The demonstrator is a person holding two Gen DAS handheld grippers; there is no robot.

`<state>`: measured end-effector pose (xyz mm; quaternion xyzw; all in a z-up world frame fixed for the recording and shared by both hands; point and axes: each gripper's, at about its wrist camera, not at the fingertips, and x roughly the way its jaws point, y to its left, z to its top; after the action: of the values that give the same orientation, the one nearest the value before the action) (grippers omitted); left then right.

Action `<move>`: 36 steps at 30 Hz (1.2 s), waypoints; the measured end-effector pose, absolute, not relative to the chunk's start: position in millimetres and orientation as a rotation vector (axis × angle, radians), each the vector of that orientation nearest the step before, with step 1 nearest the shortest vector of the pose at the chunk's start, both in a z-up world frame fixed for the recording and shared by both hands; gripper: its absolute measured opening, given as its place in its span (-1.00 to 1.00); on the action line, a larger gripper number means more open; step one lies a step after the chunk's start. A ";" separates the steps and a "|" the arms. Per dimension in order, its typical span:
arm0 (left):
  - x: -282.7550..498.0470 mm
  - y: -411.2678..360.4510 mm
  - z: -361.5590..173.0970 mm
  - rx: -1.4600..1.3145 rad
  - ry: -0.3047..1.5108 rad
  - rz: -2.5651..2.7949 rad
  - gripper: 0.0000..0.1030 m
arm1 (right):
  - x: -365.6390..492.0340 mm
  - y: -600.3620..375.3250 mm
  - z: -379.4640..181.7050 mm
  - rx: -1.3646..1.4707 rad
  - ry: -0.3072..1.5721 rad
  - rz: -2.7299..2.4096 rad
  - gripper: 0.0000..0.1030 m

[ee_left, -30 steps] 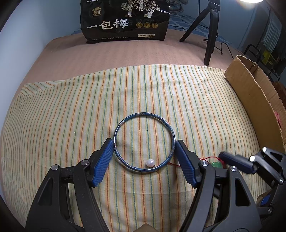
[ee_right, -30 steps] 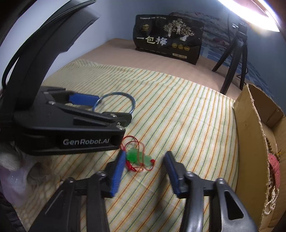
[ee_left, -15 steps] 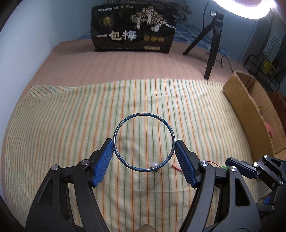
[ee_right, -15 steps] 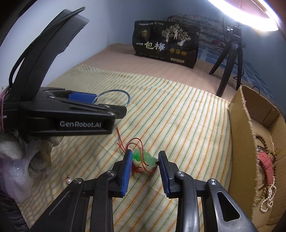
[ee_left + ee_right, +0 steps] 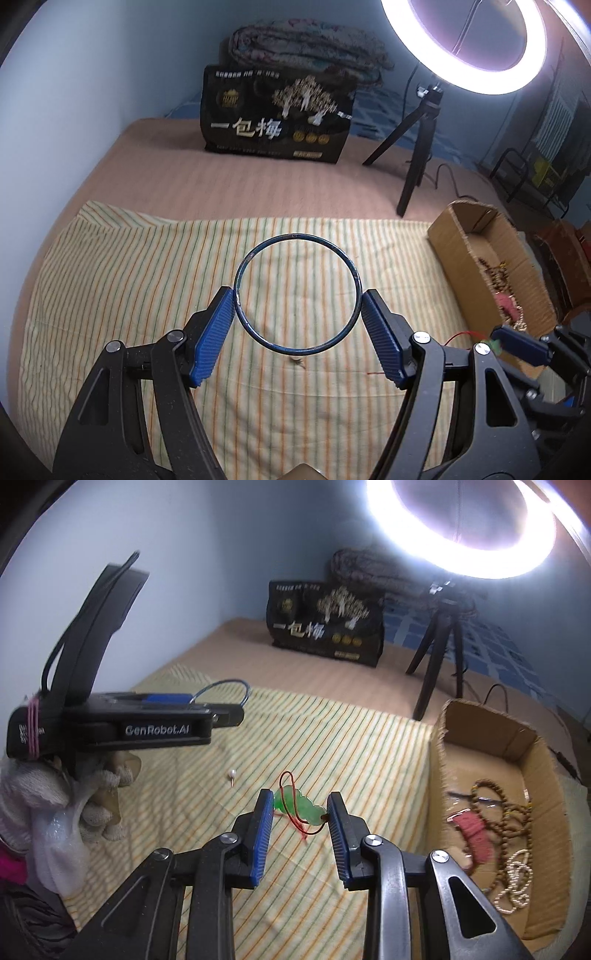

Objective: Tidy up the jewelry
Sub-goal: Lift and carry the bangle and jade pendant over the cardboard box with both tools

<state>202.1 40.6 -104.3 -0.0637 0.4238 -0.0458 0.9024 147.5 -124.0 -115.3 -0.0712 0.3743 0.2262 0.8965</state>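
Left claw grips the blue bangle, right claw the green pendant, beside the cardboard box.

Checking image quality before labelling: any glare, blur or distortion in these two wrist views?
Left wrist: ring light blows out top right, fisheye bends the striped cloth, bangle is sharp. Right wrist: ring light flares harder, left gripper and cardboard box contents show motion blur, green pendant is slightly soft.
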 end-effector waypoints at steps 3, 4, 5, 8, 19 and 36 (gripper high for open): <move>196.8 35.0 -94.2 -0.142 0.856 -0.108 0.40 | 146.4 -136.0 -101.8 -0.131 0.751 0.451 -0.42; 194.9 32.9 -91.9 -0.140 0.850 -0.112 0.40 | 146.3 -139.7 -98.5 -0.125 0.745 0.445 -0.42; 192.8 29.0 -88.6 -0.137 0.843 -0.119 0.40 | 145.7 -145.9 -93.6 -0.115 0.736 0.435 -0.42; 186.7 17.1 -80.3 -0.141 0.828 -0.143 0.40 | 145.0 -162.5 -82.3 -0.092 0.720 0.410 -0.42; 164.2 -51.1 -58.0 -0.109 0.785 -0.279 0.40 | 143.1 -228.1 -54.1 -0.033 0.689 0.306 -0.42; 145.1 -153.6 -73.4 0.019 0.806 -0.442 0.40 | 161.2 -313.7 -59.0 0.034 0.734 0.158 -0.42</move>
<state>145.1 -153.6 -73.4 0.0094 0.3890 -0.2131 0.8962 161.2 -313.7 -59.0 0.0164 0.3583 0.0773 0.9303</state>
